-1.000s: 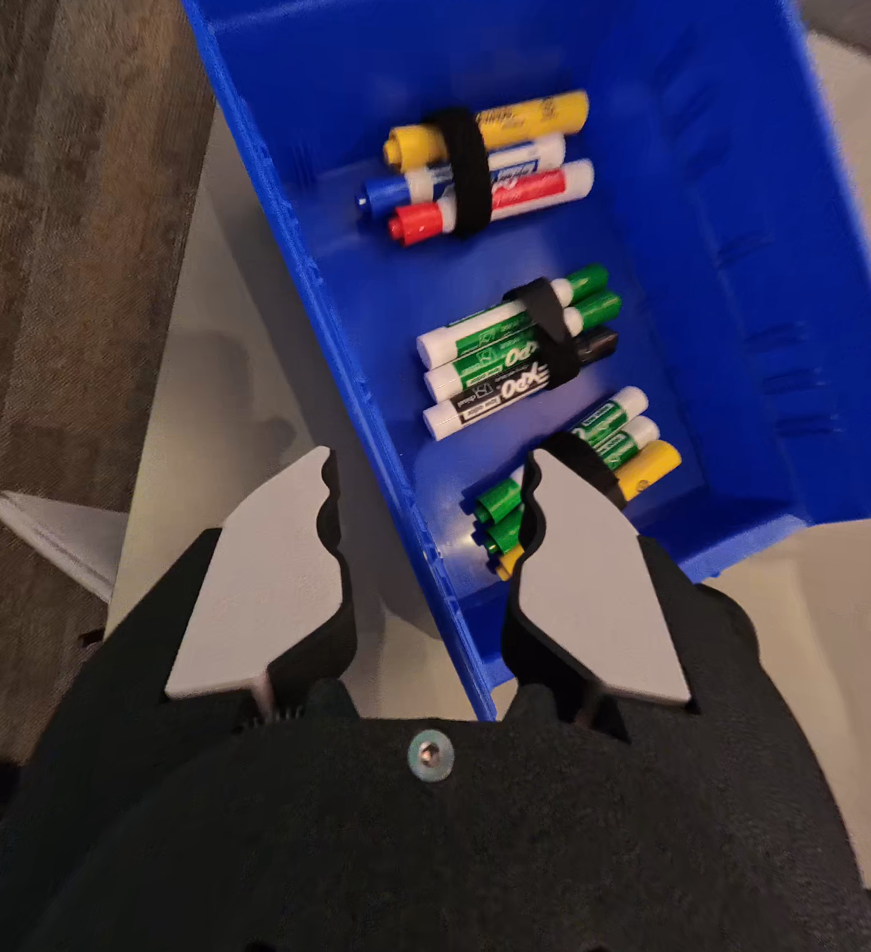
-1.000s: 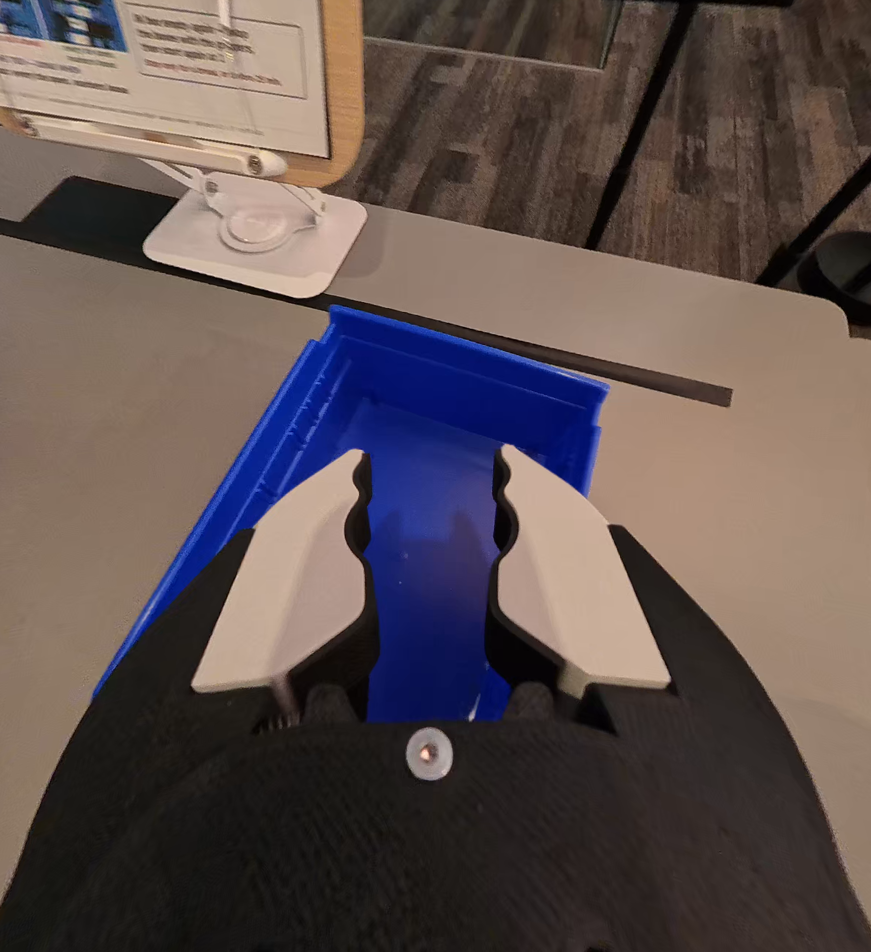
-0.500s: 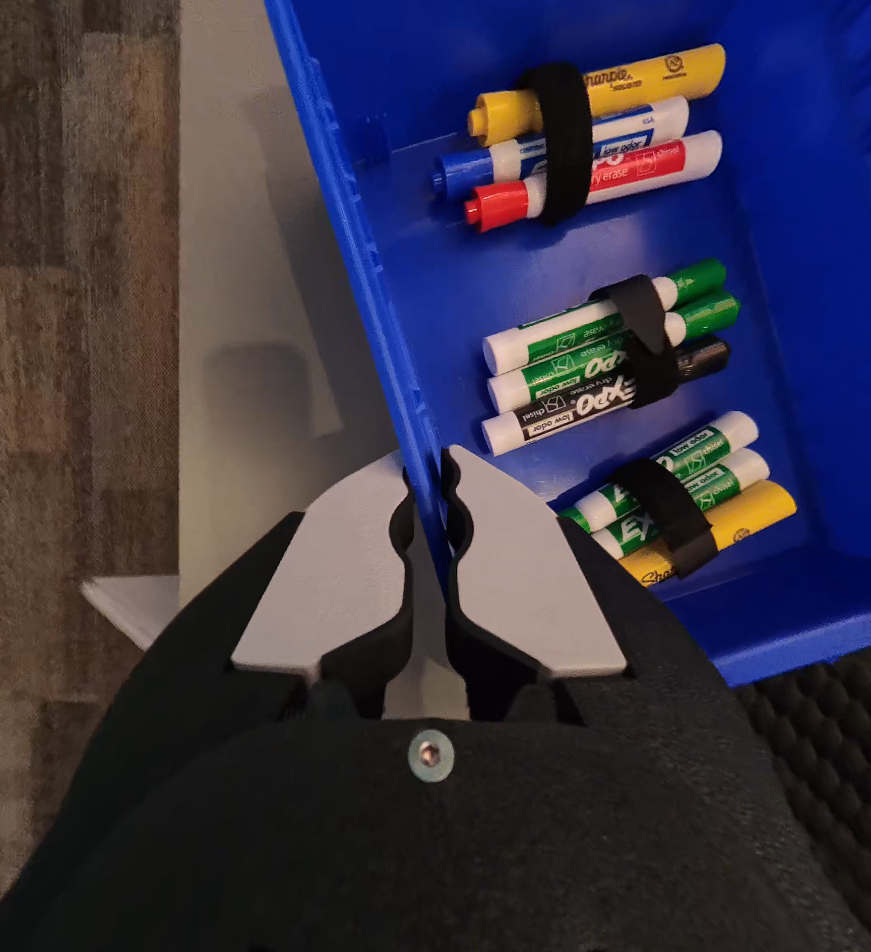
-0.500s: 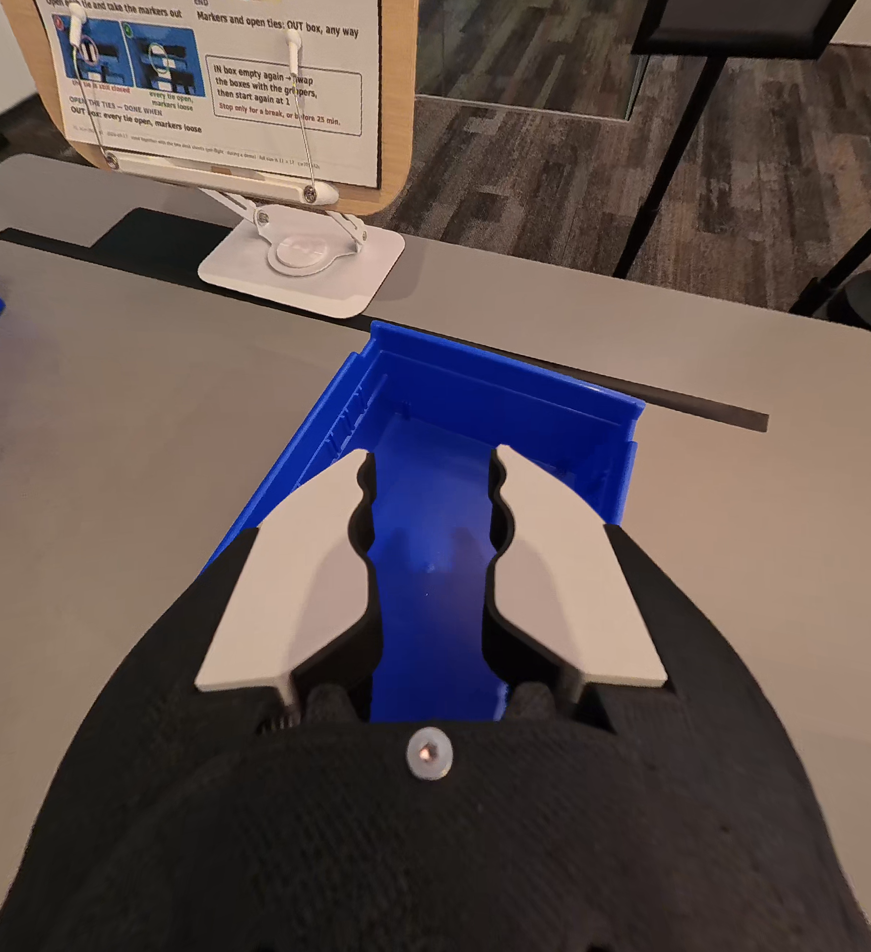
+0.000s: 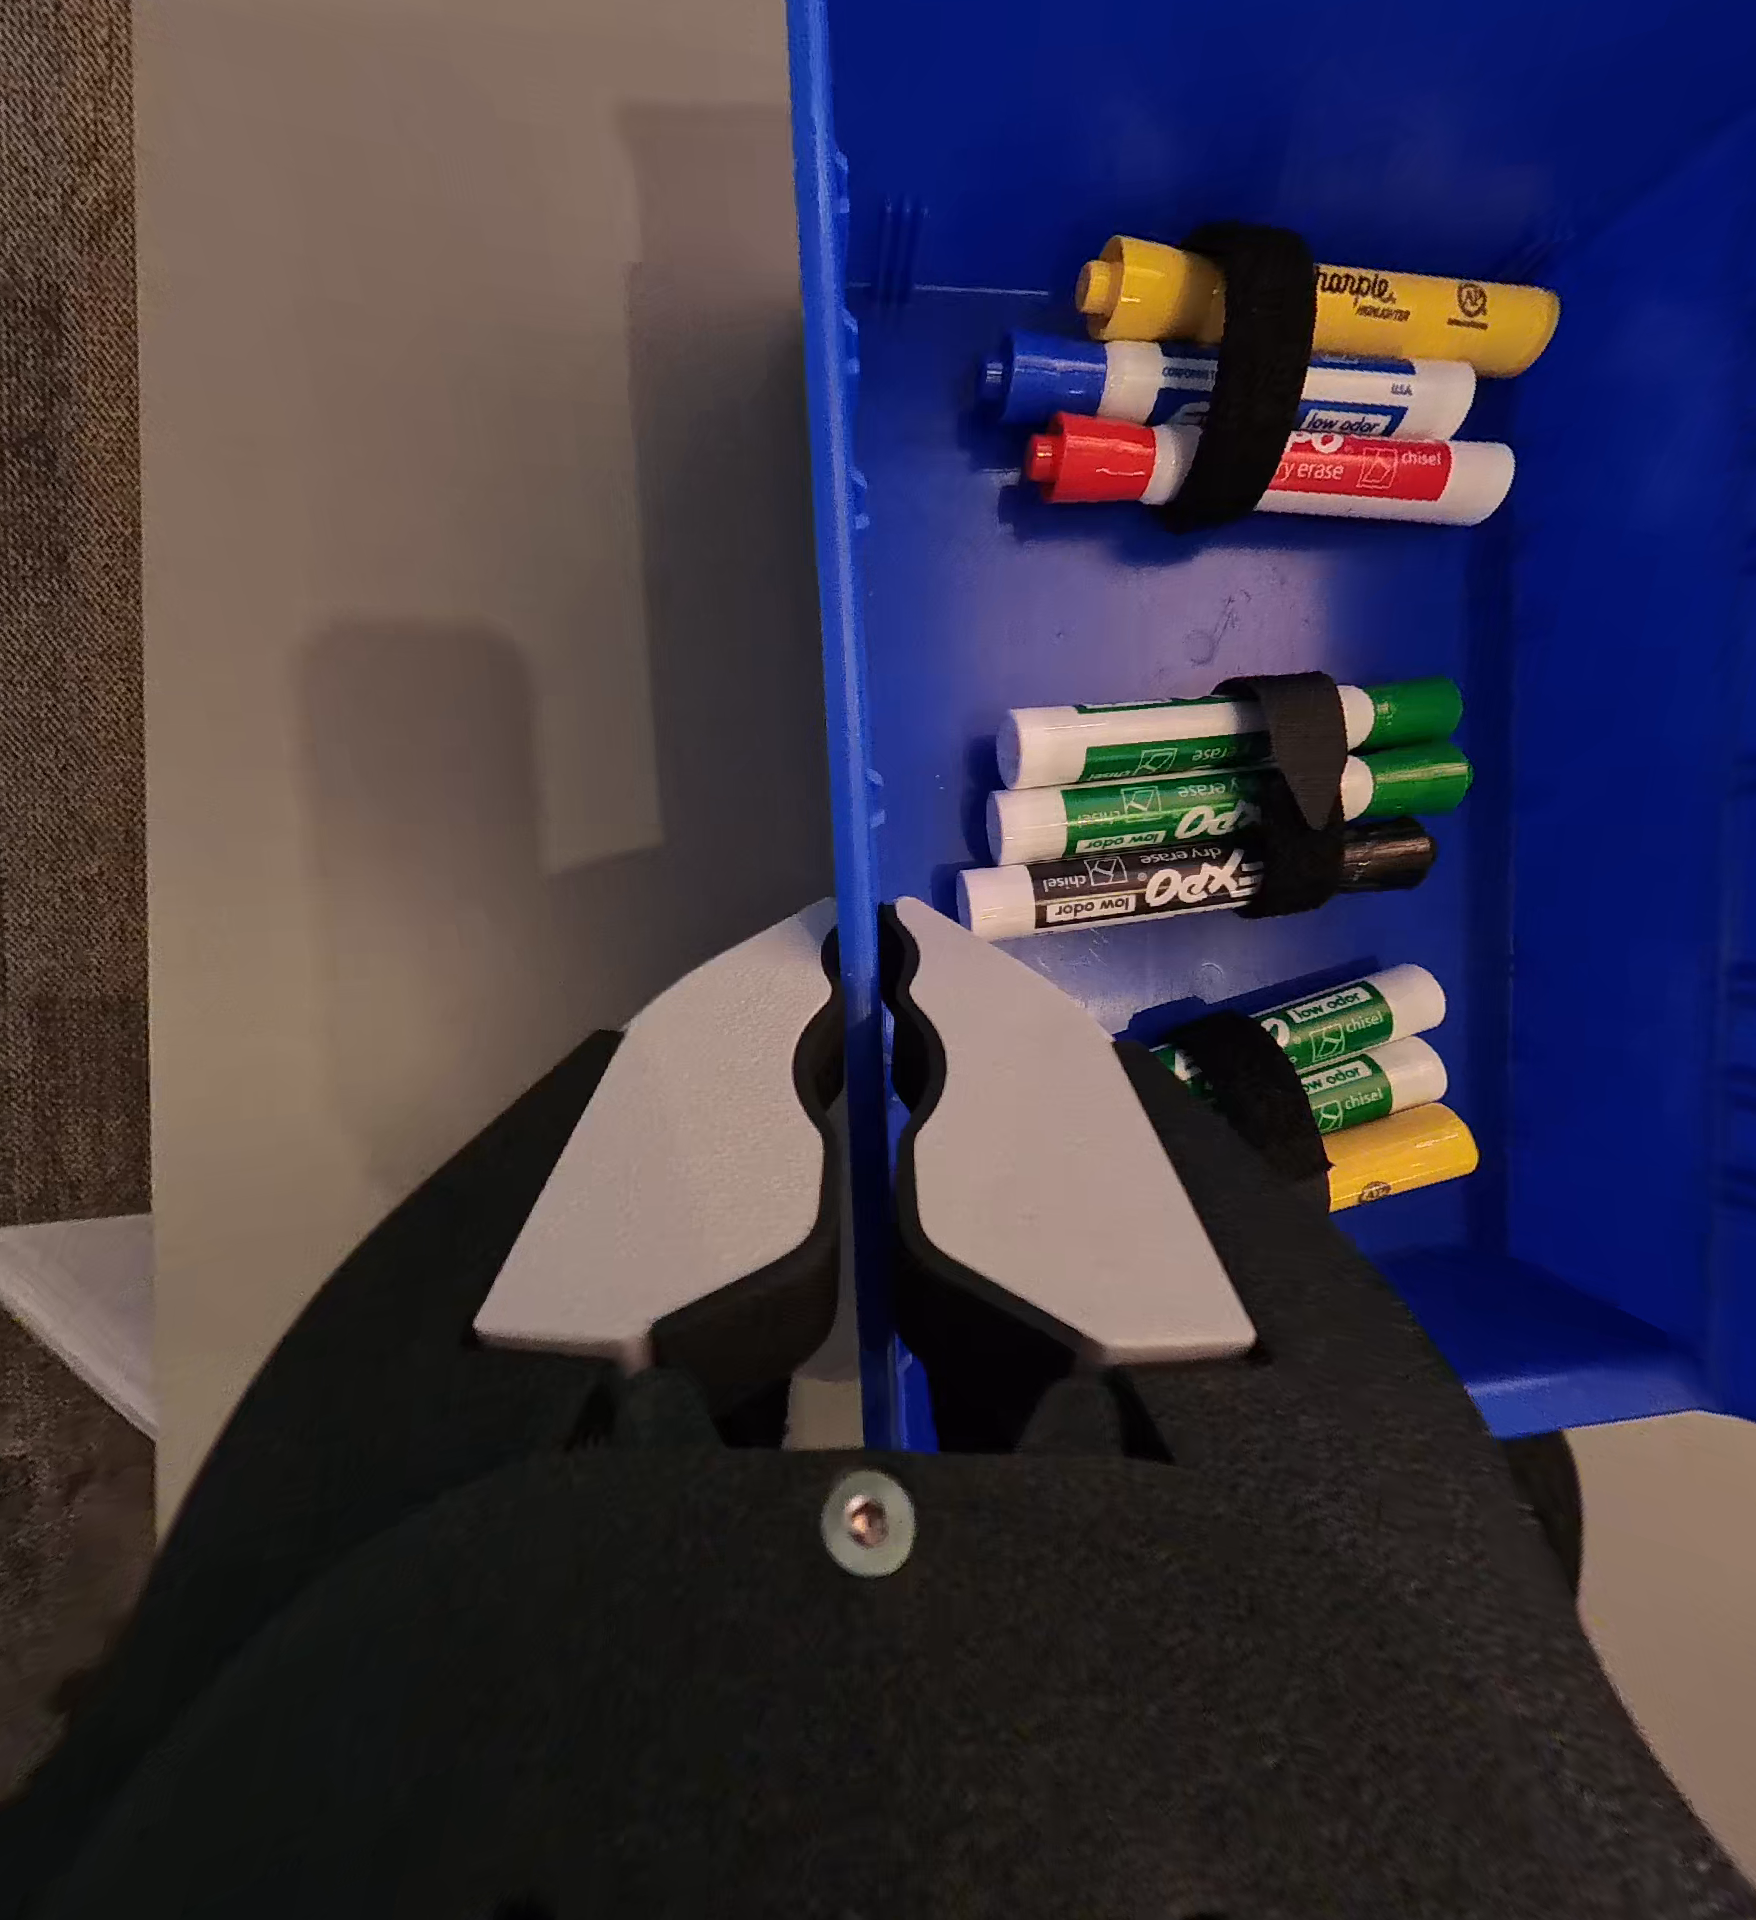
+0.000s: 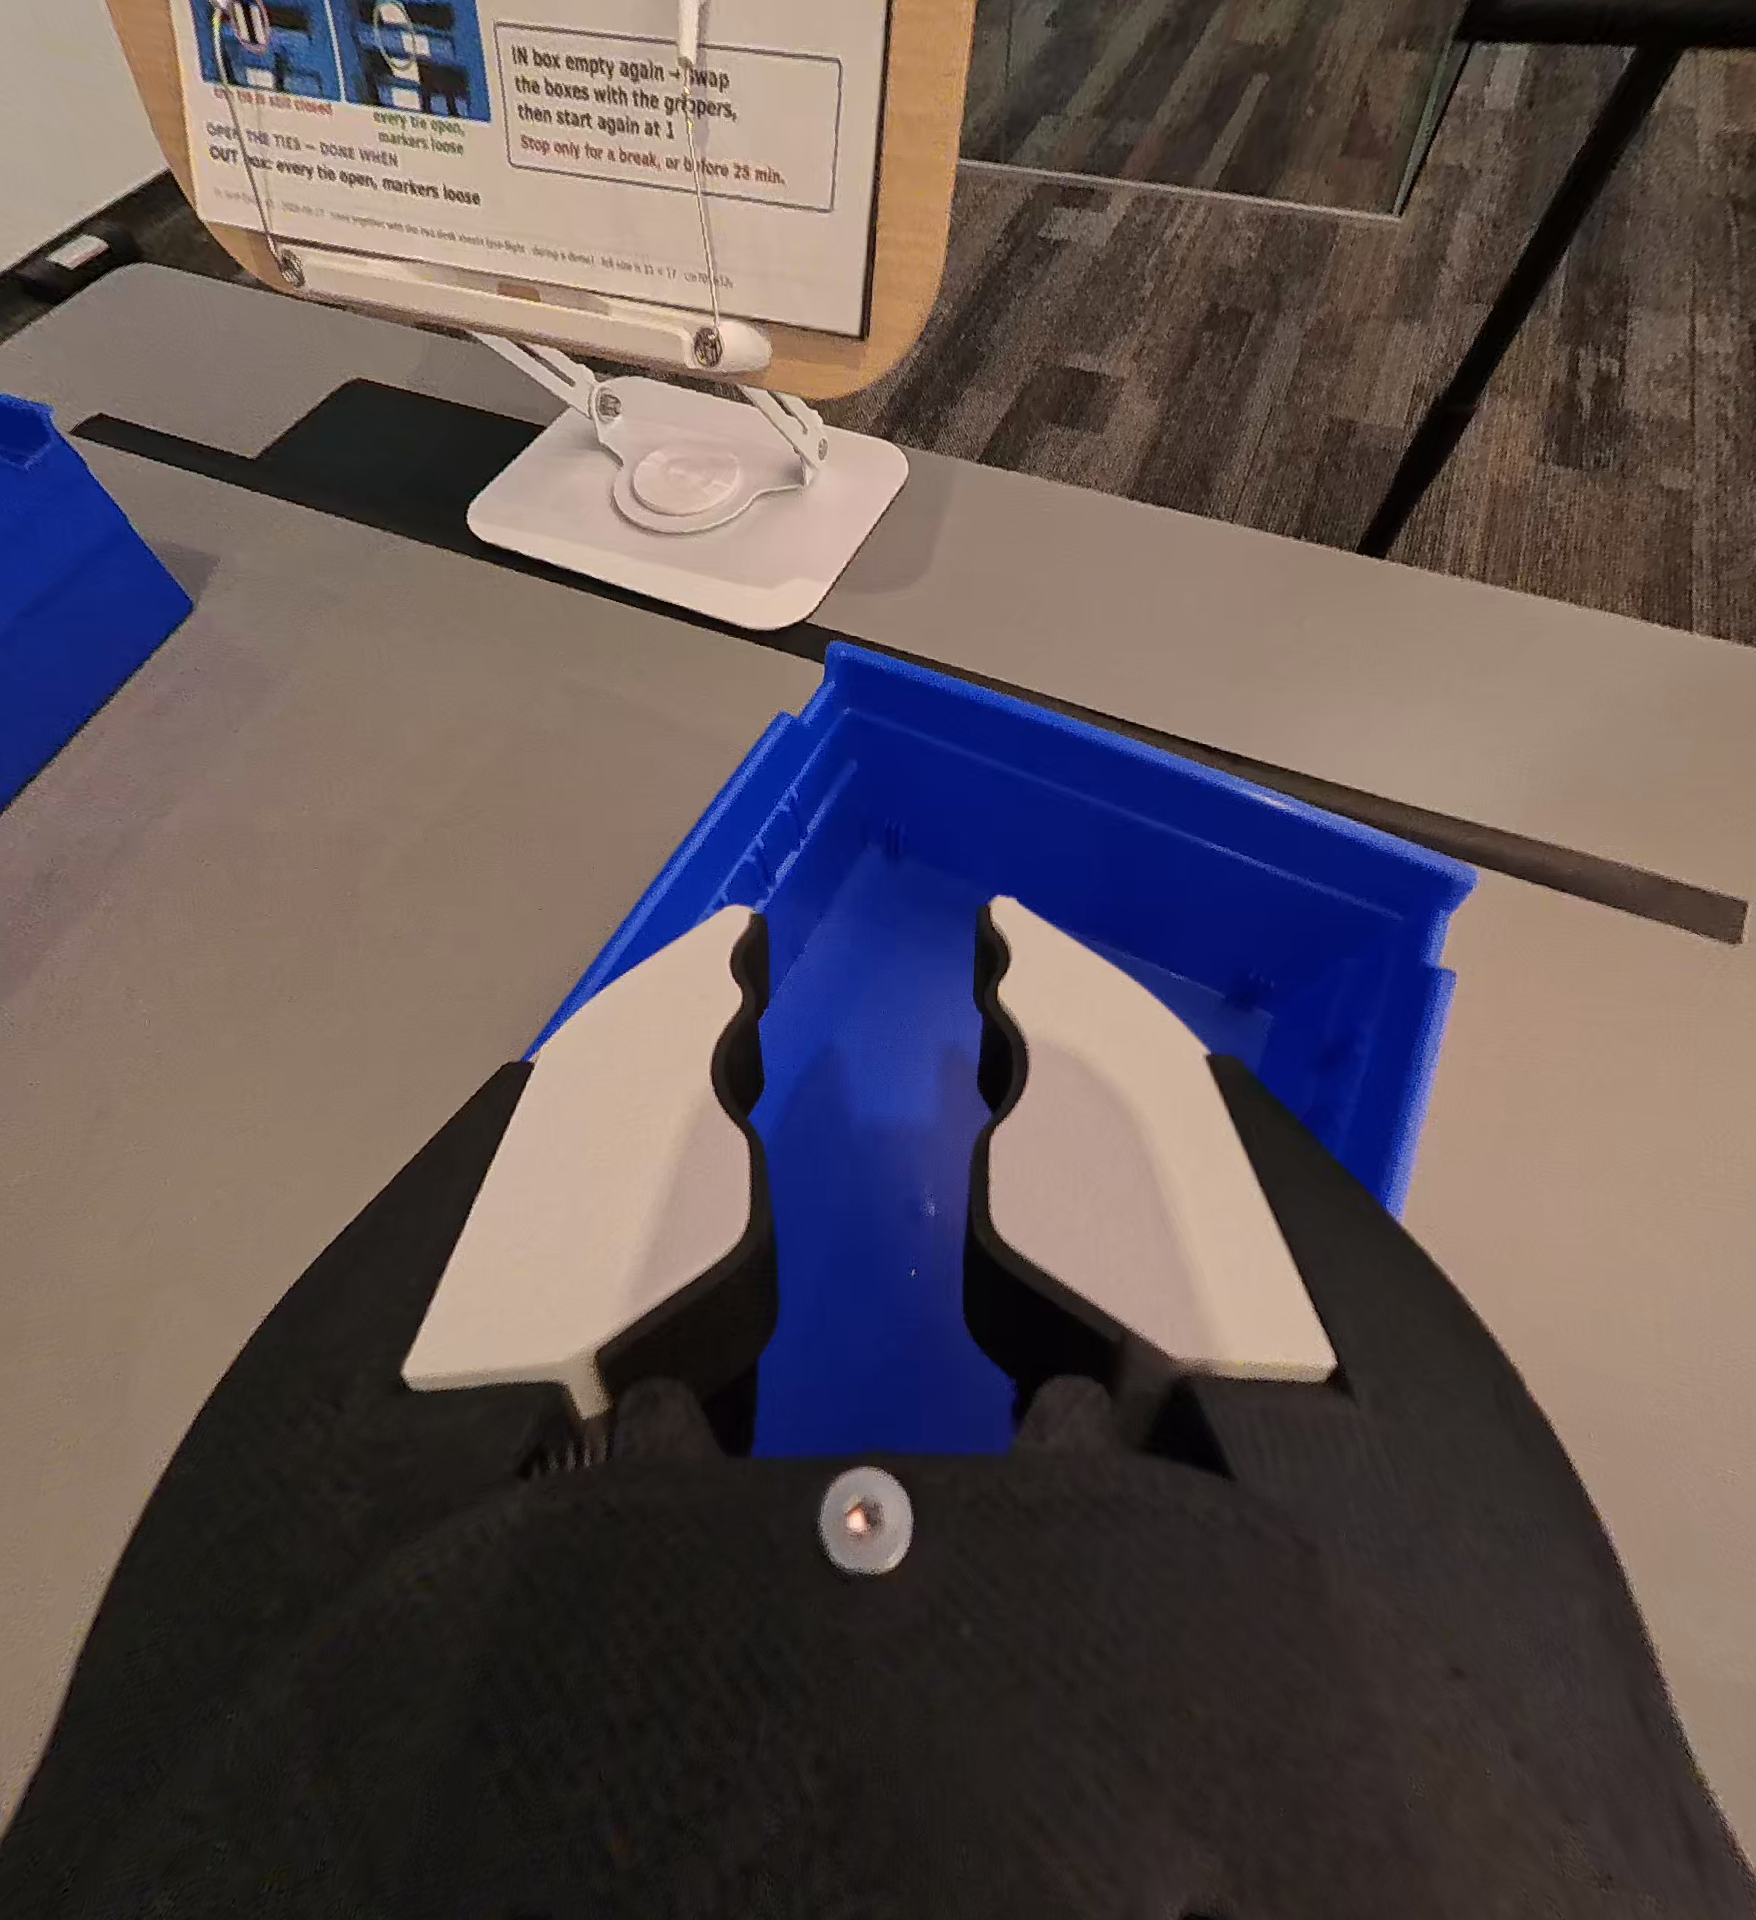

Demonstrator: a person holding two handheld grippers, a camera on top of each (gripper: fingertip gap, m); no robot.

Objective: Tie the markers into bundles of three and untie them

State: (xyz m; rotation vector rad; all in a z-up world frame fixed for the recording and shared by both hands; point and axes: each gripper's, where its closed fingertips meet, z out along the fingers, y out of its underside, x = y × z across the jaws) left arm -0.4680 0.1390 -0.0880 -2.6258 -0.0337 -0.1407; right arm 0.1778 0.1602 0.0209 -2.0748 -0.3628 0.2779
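Observation:
In the left wrist view a blue bin [image 5: 1632, 1340] holds three marker bundles, each wrapped in a black strap: a yellow, blue and red bundle [image 5: 1279, 390], a green, green and black bundle [image 5: 1217, 810], and a green, green and yellow bundle [image 5: 1352, 1081] partly hidden behind one finger. My left gripper [image 5: 858, 920] is shut on the bin's left wall [image 5: 832, 520]. In the right wrist view my right gripper [image 6: 869, 914] is open above a second, empty blue bin [image 6: 1144, 831].
A grey table [image 6: 282, 935] carries both bins. The bin with the bundles shows at the left edge of the right wrist view [image 6: 12, 623]. An instruction board on a white stand [image 6: 687, 499] is at the table's back. Wood floor [image 5: 12, 623] lies beyond the table's edge.
My left gripper closed from wide open onto the bin's left wall, and the bin swung to line up straight in view. My right gripper stayed open and drew back from the empty bin.

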